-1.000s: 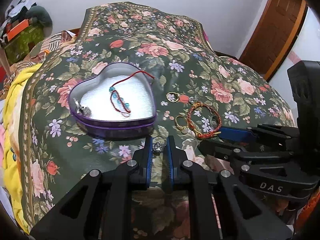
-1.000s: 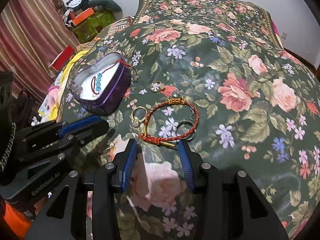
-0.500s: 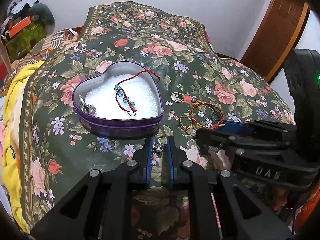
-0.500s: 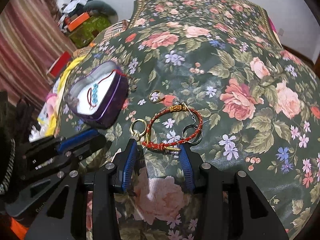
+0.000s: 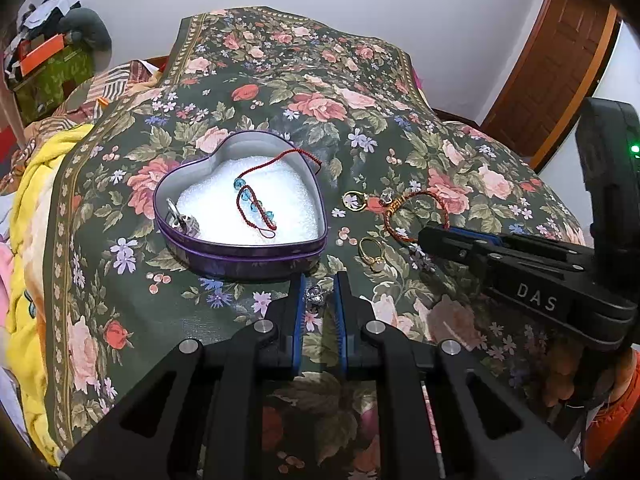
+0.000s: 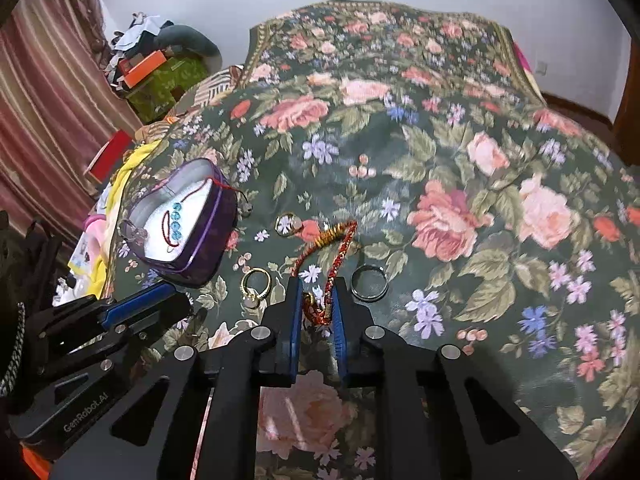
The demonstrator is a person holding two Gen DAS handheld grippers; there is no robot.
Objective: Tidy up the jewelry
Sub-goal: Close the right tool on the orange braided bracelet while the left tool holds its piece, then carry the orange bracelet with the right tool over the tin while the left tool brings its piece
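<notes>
A purple heart-shaped tin (image 5: 240, 254) with a white foam lining lies on the floral bedspread. Inside it are a red cord bracelet with blue beads (image 5: 254, 206) and a silver piece (image 5: 182, 220). Just in front of the tin, my left gripper (image 5: 318, 280) is shut on a small silver charm (image 5: 315, 294). My right gripper (image 6: 316, 284) is shut on the near end of a red-and-gold braided bracelet (image 6: 334, 254), whose far end still rests on the cloth. The left wrist view shows that gripper's tip (image 5: 426, 236) at the bracelet (image 5: 400, 204).
Loose on the bedspread (image 6: 460, 160) lie a gold ring with a stone (image 6: 256, 286), a dark band ring (image 6: 370, 280) and a gold hoop (image 6: 287, 224). A yellow blanket (image 5: 28, 208) lies along the left edge. Clutter and a striped curtain (image 6: 44, 100) stand at far left.
My right gripper has moved forward and shut on the red-and-gold bracelet, bunching it. The left gripper, still holding the charm, has come closer to the tin.
</notes>
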